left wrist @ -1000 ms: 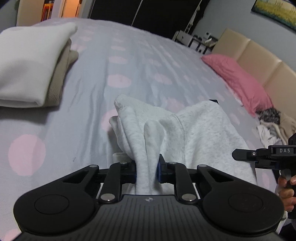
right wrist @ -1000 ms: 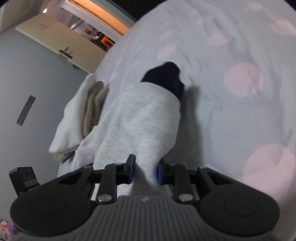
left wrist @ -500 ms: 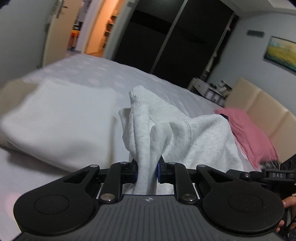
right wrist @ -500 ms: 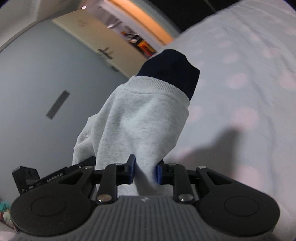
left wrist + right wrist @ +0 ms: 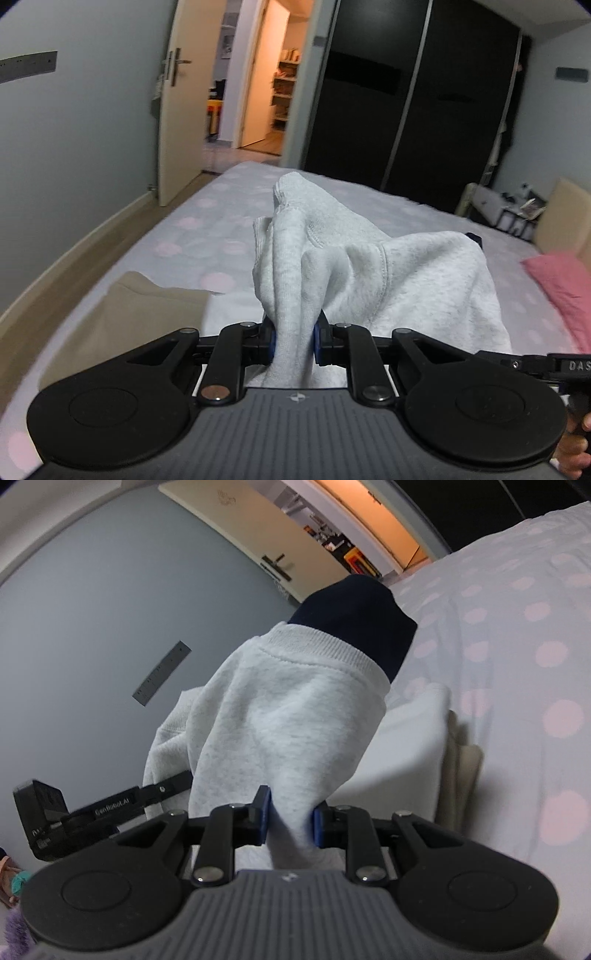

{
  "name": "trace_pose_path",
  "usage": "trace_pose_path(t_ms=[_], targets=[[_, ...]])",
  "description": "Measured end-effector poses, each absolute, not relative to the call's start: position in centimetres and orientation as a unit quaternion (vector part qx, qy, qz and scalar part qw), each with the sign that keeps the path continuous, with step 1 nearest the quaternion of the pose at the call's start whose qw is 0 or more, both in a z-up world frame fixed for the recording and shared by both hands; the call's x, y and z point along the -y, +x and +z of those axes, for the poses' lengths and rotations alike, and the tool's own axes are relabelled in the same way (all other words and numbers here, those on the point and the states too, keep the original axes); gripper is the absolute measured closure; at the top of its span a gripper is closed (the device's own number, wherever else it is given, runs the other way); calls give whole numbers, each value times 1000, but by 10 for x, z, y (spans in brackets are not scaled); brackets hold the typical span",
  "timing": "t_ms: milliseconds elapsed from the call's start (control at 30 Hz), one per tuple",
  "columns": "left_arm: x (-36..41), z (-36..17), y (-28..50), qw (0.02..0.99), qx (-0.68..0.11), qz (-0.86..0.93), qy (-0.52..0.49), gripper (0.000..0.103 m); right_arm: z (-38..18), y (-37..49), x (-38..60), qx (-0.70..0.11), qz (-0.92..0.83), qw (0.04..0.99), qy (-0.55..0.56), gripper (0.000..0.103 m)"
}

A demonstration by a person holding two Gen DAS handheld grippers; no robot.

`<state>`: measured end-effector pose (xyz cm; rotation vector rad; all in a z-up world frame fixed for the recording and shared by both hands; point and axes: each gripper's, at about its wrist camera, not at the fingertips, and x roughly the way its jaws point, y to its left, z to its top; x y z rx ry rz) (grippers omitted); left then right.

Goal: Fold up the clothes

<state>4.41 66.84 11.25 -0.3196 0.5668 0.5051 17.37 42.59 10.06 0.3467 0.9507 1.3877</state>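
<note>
— Where was the grey sweatshirt (image 5: pixel 406 273)?

— Off the bed (image 5: pixel 221 221), strung between both grippers above the dotted sheet. The left gripper (image 5: pixel 294 341) had its fingers pinching a bunched fold of it.

— And the right gripper (image 5: pixel 290 819)?

— Its fingers pinched another part, with the ribbed hem and a dark navy piece (image 5: pixel 362 616) sticking out beyond.

— Anything beneath?

— A folded stack (image 5: pixel 417 738), white over beige, lay on the bed just beside the hanging cloth. A pink pillow (image 5: pixel 561 280) sat near the headboard.

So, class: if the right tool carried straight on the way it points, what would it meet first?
The right tool is already shut on the grey sweatshirt; beyond that, probably the folded white garment, though depth is unclear.
</note>
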Motion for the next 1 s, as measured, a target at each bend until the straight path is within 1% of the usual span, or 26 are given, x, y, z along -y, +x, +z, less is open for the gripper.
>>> trace_pose_path(t_ms=[100, 267, 433, 533, 567, 600, 667, 733, 767, 800, 900, 1000], targets=[[-690, 89, 65, 907, -295, 256, -156, 88, 89, 182, -462, -420, 604, 666, 126, 78], [-727, 42, 92, 889, -328, 270, -172, 88, 53, 200, -519, -431, 580, 686, 84, 78], [-746, 8, 106, 873, -357, 279, -179, 88, 20, 214, -551, -438, 560, 701, 54, 78], [-751, -7, 109, 864, -369, 283, -193, 83, 2, 221, -563, -456, 549, 698, 50, 75], [-750, -8, 109, 864, -369, 284, -190, 79, -3, 224, -564, -464, 549, 693, 54, 74], [-750, -6, 107, 865, -369, 285, -187, 75, -4, 229, -563, -472, 555, 683, 63, 70], [-749, 3, 101, 866, -366, 289, -179, 70, -5, 240, -557, -486, 558, 667, 85, 60], [-749, 15, 92, 867, -363, 294, -174, 67, 0, 255, -551, -495, 553, 662, 109, 40], [-748, 22, 88, 867, -362, 294, -174, 64, 1, 265, -549, -499, 546, 662, 122, 36], [-747, 28, 84, 868, -361, 293, -175, 64, 1, 274, -548, -501, 538, 664, 135, 30], [-740, 43, 74, 872, -368, 279, -162, 64, -6, 295, -555, -522, 519, 655, 173, 29], [-730, 45, 64, 867, -397, 260, -152, 65, -18, 311, -567, -542, 505, 639, 206, 29]])
